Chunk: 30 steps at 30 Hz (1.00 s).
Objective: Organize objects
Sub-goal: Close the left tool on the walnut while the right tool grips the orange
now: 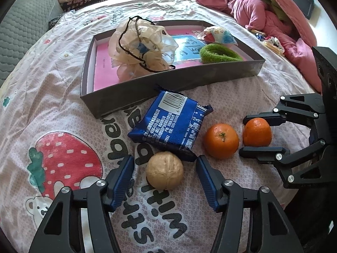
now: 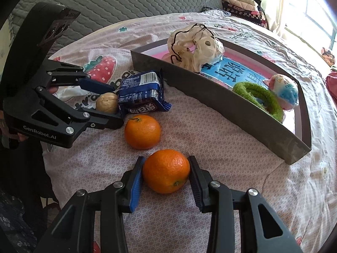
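Note:
A beige walnut (image 1: 164, 170) lies on the printed bedsheet between the blue pads of my left gripper (image 1: 164, 162), which stands open with a gap on each side of the nut. The right wrist view shows that same left gripper (image 2: 117, 106) around the walnut (image 2: 107, 104). My right gripper (image 2: 166, 165) is shut on an orange (image 2: 166, 170), both pads against its sides, and the orange rests on the sheet. A second orange (image 2: 142, 131) lies free just beyond it. A blue snack packet (image 1: 170, 122) sits behind the walnut.
A shallow grey box (image 1: 168, 84) with a pink floor holds a crumpled plastic bag (image 1: 141, 46), a green fuzzy ring (image 1: 219, 52) and a small wrapped sweet (image 1: 217, 34). Pink and green clothes (image 1: 263, 10) are piled at the back right. A grey quilted cushion (image 1: 25, 27) lies at the left.

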Each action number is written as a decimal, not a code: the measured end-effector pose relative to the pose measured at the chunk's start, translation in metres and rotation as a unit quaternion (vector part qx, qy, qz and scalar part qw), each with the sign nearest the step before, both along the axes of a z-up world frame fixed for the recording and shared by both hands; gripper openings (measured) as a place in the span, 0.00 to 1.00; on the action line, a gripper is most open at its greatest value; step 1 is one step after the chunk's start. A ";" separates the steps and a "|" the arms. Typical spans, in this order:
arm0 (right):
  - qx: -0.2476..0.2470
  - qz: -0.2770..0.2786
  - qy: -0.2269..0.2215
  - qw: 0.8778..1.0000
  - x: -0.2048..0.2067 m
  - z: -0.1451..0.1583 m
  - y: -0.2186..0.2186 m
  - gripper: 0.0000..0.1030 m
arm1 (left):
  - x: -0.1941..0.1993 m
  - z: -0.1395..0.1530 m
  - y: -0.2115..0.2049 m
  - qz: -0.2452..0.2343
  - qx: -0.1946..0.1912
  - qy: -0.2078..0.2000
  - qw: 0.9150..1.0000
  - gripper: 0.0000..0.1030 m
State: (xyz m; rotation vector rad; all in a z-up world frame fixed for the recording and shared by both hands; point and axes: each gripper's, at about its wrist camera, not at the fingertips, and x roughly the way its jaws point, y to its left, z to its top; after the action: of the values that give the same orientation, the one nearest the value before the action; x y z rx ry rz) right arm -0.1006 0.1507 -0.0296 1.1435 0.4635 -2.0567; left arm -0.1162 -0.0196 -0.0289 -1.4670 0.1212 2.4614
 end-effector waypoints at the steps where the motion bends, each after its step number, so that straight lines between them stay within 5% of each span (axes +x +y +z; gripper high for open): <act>1: -0.002 -0.001 -0.002 1.000 -0.001 0.000 0.001 0.39 | 0.000 0.000 0.000 -0.001 0.002 -0.001 1.000 0.56; 9: -0.015 -0.011 -0.019 1.000 -0.005 0.000 0.004 0.39 | 0.003 0.002 -0.002 -0.010 0.020 -0.010 1.000 0.32; 30: -0.020 -0.012 -0.028 0.999 -0.004 0.001 0.006 0.39 | 0.011 0.022 0.010 -0.033 0.046 -0.002 0.998 0.32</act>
State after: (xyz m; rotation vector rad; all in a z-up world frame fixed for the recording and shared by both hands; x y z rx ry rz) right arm -0.1045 0.1569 -0.0283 1.1857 0.3825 -2.0392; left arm -0.1052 -0.0094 -0.0069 -1.4063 0.0545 2.3782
